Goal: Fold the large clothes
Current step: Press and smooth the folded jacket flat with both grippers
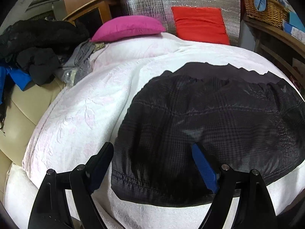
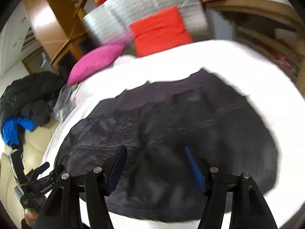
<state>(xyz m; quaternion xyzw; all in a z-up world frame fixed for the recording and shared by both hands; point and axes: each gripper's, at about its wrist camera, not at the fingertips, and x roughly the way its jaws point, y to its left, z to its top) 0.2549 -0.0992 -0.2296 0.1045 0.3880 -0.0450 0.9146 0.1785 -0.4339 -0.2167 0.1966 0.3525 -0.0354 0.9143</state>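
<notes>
My left tongs (image 1: 152, 164) hang spread above the near hem of the dark checked garment (image 1: 209, 124) — nothing between the pads. My right tongs (image 2: 154, 164) are spread too, empty, over the same garment. It lies flat on the white bedspread (image 1: 85, 114), pink pillow (image 1: 127, 27) at eleven o'clock, red cushion (image 1: 200, 23) at twelve.

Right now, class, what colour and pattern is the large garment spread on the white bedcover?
Black with a faint check pattern, clearest in the left wrist view.
</notes>
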